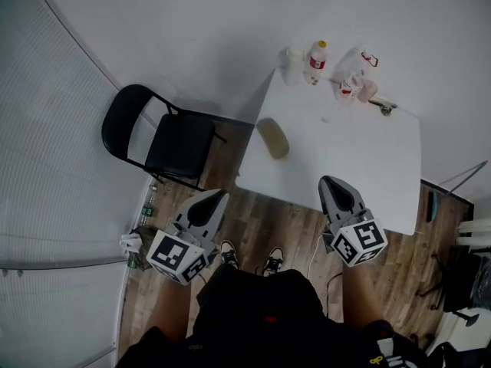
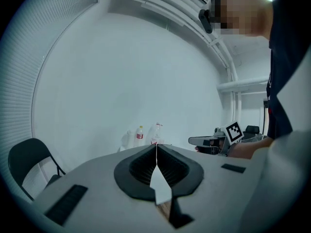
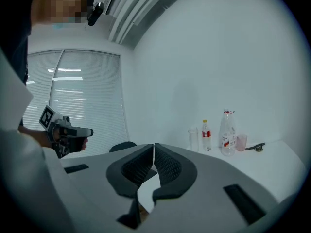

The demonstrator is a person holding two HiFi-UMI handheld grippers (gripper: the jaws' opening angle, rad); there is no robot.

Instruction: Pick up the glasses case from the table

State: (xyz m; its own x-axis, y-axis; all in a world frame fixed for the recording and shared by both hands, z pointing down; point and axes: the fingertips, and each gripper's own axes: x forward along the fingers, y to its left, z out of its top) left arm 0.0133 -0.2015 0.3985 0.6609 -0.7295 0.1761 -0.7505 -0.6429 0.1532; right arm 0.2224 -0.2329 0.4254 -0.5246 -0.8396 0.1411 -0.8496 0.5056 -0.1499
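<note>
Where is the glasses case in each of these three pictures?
Head view: the glasses case lies near the white table's left edge.
Left gripper view: not in it.
Right gripper view: not in it.
Shared landmark: the yellow-capped bottle at the table's far edge, in all three views.

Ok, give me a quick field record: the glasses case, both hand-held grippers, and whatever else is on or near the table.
glasses case: lying on the table's near left part, nothing touching it
table: white
left hand-held gripper: jaws together, empty, over the floor short of the table
right hand-held gripper: jaws together, empty, over the table's near edge
far end of table: bottle, other clear containers
chair: black, left of the table
</note>
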